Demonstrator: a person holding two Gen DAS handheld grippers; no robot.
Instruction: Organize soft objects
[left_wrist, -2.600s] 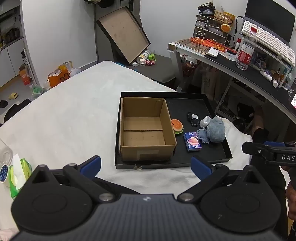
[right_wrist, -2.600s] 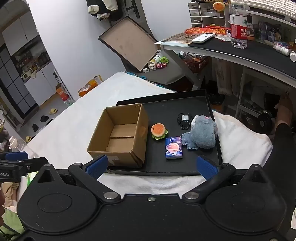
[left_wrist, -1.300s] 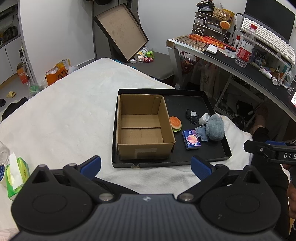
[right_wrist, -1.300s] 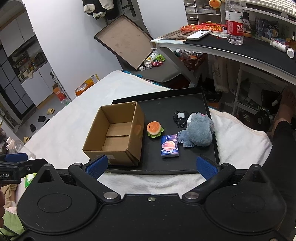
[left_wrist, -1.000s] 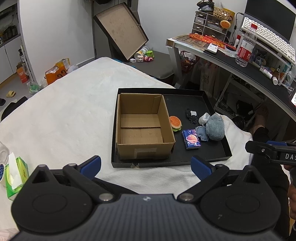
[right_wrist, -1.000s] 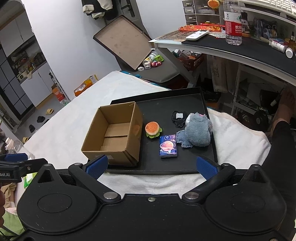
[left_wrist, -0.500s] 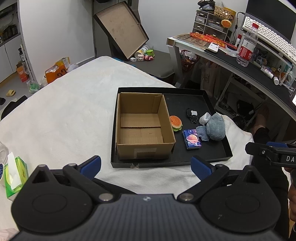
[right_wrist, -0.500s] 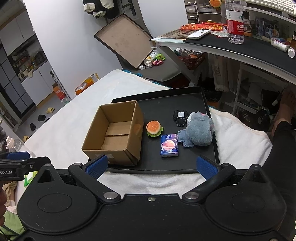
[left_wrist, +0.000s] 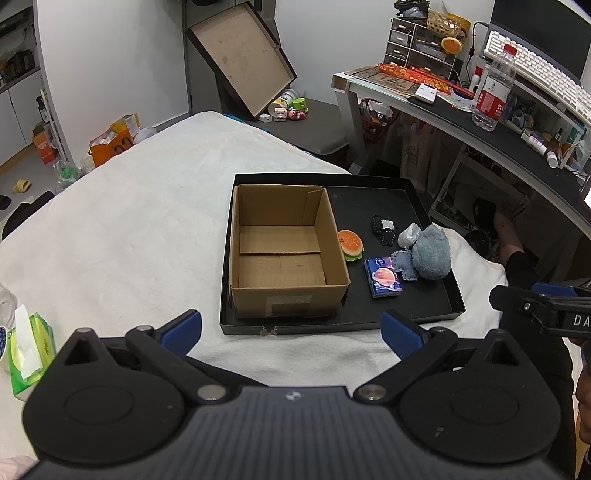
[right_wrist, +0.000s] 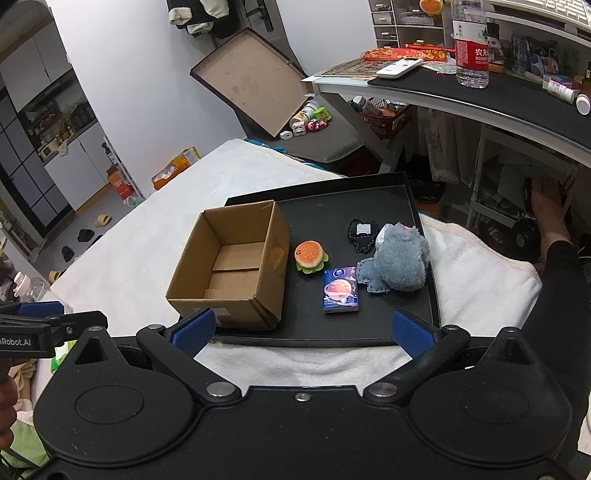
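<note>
Now, from my remote seat: both wrist cameras look down on a bed covered by a white blanket (left_wrist: 140, 206).
Left tongs: left gripper (left_wrist: 291, 326) held above the near edge of the bed, jaws spread wide, nothing between the blue pads (left_wrist: 183, 325).
Right tongs: right gripper (right_wrist: 301, 328) likewise spread wide and empty, hanging over the near rim of the tray; its side shows at the right edge of my left view.
Tray: black tray (left_wrist: 432, 295) lying flat on the blanket, rim raised all round.
Box: cardboard box (left_wrist: 284, 295) standing in the tray's left half, top open, bare inside.
Burger: small burger plush (right_wrist: 311, 256) on the tray floor just beside the box's right wall.
Tissue pack: blue tissue pack (right_wrist: 340, 290) with a planet print, lying flat, near the burger and touching the grey plush's flat paw.
Grey plush: grey plush toy (right_wrist: 400, 258) slumped on the tray's right side, a white scrap at its far edge.
Dark piece: black patch (right_wrist: 361, 232) with a white tag, flat on the tray, beyond the burger and the grey plush.
Left margin: green tissue box (left_wrist: 29, 354) at the bed's near left corner.
Background: desk (right_wrist: 498, 98) with a water bottle (right_wrist: 471, 44) to the right.
</note>
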